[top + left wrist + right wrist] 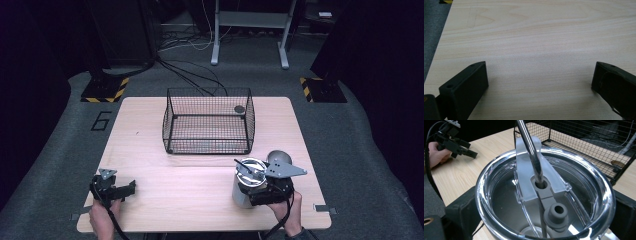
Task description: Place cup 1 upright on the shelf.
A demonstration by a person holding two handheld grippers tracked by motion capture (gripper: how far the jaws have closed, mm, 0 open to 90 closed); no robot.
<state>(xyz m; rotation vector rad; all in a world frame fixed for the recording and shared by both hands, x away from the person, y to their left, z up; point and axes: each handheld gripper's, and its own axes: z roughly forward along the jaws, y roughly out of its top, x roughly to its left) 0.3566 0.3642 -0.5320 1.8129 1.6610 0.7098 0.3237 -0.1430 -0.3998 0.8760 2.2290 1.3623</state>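
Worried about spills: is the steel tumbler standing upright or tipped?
Upright. The steel tumbler stands on its base on the table, clear lid facing up, straw through it, right gripper clamped around it.

Each gripper is matt black with 2 blocky jaws, a small round hole near each jaw tip, a grey 3-cornered plate on top and a black cable trailing behind: left gripper, right gripper.

You work at a pale wooden table on grey carpet in a dim room. Past its far edge stand a grey metal frame, loose cables and yellow-black striped bases.
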